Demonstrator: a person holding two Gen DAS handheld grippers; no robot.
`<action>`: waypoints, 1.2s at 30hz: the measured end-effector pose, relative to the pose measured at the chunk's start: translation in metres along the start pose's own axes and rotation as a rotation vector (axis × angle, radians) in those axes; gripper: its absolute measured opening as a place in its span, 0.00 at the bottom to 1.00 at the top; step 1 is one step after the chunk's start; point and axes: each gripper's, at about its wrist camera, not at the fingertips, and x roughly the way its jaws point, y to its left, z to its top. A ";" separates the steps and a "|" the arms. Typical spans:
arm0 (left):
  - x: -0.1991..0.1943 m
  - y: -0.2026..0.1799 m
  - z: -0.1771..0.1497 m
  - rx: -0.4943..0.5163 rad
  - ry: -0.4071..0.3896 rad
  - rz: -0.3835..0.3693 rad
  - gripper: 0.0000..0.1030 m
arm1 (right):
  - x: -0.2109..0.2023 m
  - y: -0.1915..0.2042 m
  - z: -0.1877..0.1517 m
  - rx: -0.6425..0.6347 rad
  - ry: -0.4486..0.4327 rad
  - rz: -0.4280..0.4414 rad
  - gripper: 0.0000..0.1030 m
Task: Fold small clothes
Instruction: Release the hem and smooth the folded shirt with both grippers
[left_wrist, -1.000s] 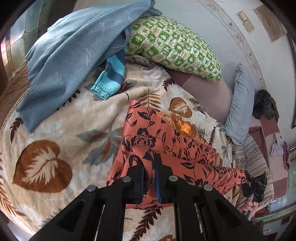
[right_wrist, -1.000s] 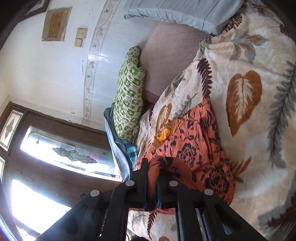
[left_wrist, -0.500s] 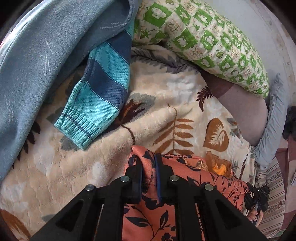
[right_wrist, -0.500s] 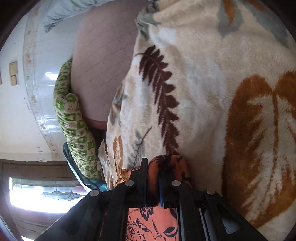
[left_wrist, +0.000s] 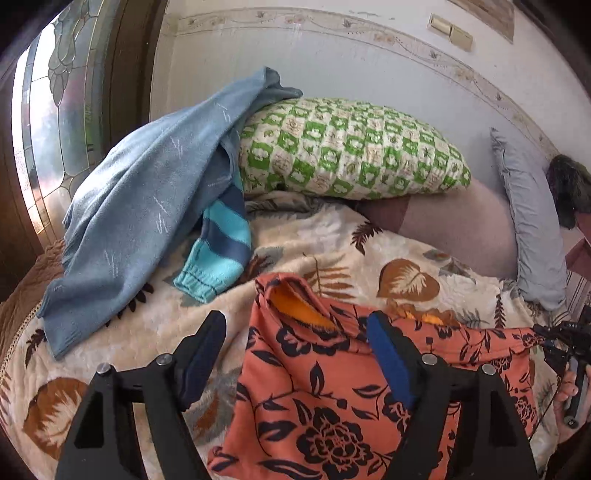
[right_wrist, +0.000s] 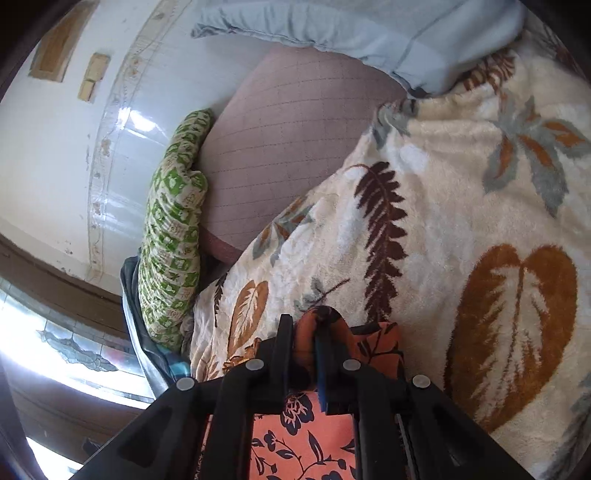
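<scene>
An orange garment with a dark flower print (left_wrist: 314, 398) lies on the leaf-patterned blanket (left_wrist: 332, 236). My left gripper (left_wrist: 295, 325) is open, its jaws opening wide, and the garment's folded corner lies loose between them with neither pad pressing on it. In the right wrist view my right gripper (right_wrist: 303, 328) is shut on a bunched edge of the same garment (right_wrist: 295, 443), low over the blanket (right_wrist: 461, 221). That gripper and the hand holding it also show at the far right of the left wrist view (left_wrist: 565, 347).
A blue sweater (left_wrist: 147, 184) and a striped turquoise sleeve (left_wrist: 221, 251) lie at the back left, partly over a green checked pillow (left_wrist: 351, 147). A grey pillow (left_wrist: 528, 221) leans at the right. A stained-glass window (left_wrist: 55, 110) and a wall bound the bed.
My left gripper has let go of the garment and drawn back from it, its jaws now wide apart. The right gripper stays shut on the cloth and has sunk toward the blanket.
</scene>
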 end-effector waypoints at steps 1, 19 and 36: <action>0.008 -0.003 -0.007 0.010 0.035 -0.005 0.77 | -0.001 -0.011 0.000 0.060 -0.004 0.015 0.12; 0.061 0.061 -0.025 -0.170 0.234 0.142 0.77 | 0.118 0.140 -0.186 -0.555 0.294 -0.198 0.61; 0.063 0.081 -0.026 -0.195 0.298 0.068 0.77 | 0.168 0.216 -0.111 -0.533 0.060 -0.337 0.60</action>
